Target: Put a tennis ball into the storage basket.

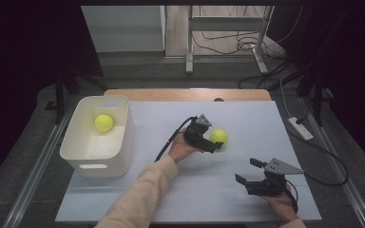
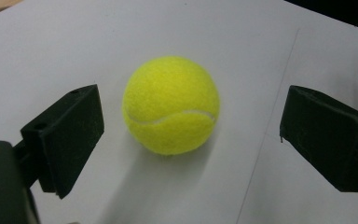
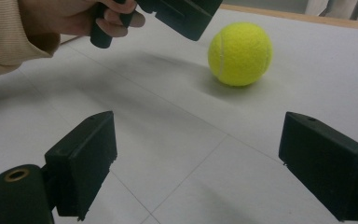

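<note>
Lying loose on the white table [image 1: 247, 118], near its middle: a yellow tennis ball [image 2: 171, 105], untouched and free to roll. Closing in around it from the bin side, the left gripper [image 1: 214, 145], jaws spread wide and clear of the felt, presumably lining up for a grasp. Waiting well apart at the near right, the right gripper [image 1: 247, 171], jaws gaping and empty, keeping out of the way. Resting already in the white bin [image 1: 123, 142] at the left, a second ball [image 1: 103, 122], likely marking the destination.
</note>
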`<state>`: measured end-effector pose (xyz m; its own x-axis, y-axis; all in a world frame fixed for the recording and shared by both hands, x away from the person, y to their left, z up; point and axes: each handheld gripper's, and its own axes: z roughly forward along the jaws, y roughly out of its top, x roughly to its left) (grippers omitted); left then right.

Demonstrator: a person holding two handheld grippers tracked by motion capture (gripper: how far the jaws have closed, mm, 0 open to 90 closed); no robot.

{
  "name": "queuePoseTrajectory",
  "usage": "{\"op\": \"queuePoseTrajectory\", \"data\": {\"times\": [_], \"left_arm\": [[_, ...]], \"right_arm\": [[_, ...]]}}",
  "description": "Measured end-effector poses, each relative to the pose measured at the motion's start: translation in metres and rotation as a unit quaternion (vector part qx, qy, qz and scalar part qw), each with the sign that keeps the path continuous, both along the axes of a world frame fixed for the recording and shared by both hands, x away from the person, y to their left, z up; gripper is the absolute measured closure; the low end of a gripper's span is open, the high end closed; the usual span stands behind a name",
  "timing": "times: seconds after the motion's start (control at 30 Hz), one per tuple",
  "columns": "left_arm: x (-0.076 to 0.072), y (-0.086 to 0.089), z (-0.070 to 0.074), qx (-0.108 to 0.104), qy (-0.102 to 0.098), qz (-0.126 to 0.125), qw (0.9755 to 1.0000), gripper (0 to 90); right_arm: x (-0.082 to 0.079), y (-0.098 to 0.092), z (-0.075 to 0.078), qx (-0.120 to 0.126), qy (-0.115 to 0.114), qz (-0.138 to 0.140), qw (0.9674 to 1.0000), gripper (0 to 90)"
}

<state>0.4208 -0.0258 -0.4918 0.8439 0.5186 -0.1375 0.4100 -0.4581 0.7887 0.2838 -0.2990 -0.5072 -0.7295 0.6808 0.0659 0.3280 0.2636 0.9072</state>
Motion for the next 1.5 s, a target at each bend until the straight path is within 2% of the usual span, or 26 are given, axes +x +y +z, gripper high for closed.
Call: {"op": "queuePoseTrajectory", "data": {"times": [0.23,0.9,1.2,1.4,1.5], "left_arm": [[0.009,-0.005,-0.008,0.005,0.009,0.01,0.9999,6.9],[0.019,-0.019,-0.015,0.02,0.015,0.002,0.9997,6.9],[0.022,-0.027,-0.024,0.027,0.025,-0.004,0.9993,8.1],[0.023,-0.029,-0.029,0.042,0.029,-0.004,0.9987,14.2],[0.023,-0.03,-0.03,0.053,0.025,0.002,0.9983,24.6]], "right_arm": [[0.001,0.0,0.0,0.001,0.0,0.001,1.0,11.3],[0.001,-0.001,-0.001,0.002,0.001,0.002,1.0,11.3],[0.001,-0.001,-0.001,0.0,0.001,0.002,1.0,11.3],[0.001,-0.001,-0.001,0.0,0.001,0.002,1.0,11.3],[0.001,-0.001,-0.001,0.0,0.001,0.002,1.0,11.3]]}}
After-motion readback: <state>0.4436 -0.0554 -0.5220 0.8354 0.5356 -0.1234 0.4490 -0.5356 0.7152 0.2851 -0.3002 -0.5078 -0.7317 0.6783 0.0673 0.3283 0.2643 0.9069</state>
